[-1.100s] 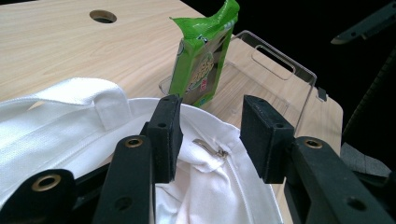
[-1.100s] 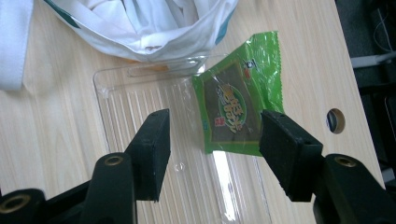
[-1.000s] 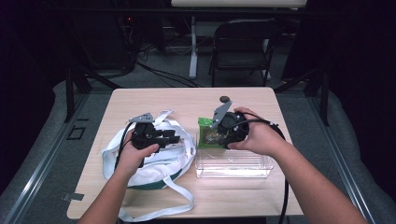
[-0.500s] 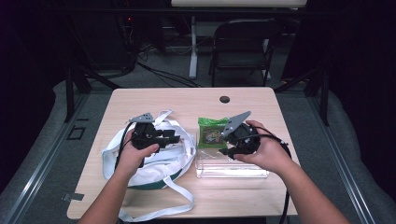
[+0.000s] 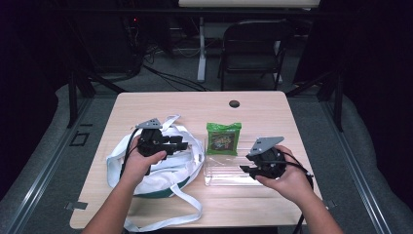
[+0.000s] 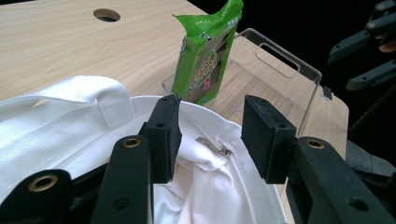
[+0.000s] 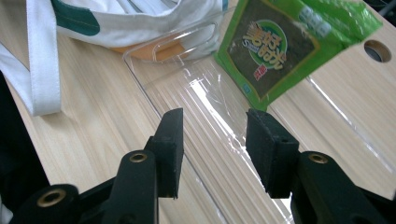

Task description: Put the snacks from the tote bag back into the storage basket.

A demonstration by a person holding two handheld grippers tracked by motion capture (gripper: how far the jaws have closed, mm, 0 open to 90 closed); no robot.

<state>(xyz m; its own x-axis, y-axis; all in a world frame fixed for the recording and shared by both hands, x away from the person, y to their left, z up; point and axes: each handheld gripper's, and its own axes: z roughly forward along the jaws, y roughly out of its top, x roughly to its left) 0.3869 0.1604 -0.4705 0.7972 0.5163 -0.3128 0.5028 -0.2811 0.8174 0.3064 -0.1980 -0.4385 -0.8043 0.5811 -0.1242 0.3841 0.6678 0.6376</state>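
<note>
Beside the clear tray's (image 5: pixel 229 176) near wall our right gripper (image 7: pixel 214 140), jaws just narrowed yet empty, has left the green packet (image 5: pixel 223 138) leaning inside, while our left gripper (image 6: pixel 212 133) pinches the white bag's (image 5: pixel 160 168) rim.

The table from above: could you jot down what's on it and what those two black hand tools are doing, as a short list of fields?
table: light wood
white bag: at left
green packet: leaning in the clear tray
clear tray: right of the bag
left gripper: jaws around the bag's cloth edge
right gripper: jaws have just been closing, nothing between them, above the tray
</note>
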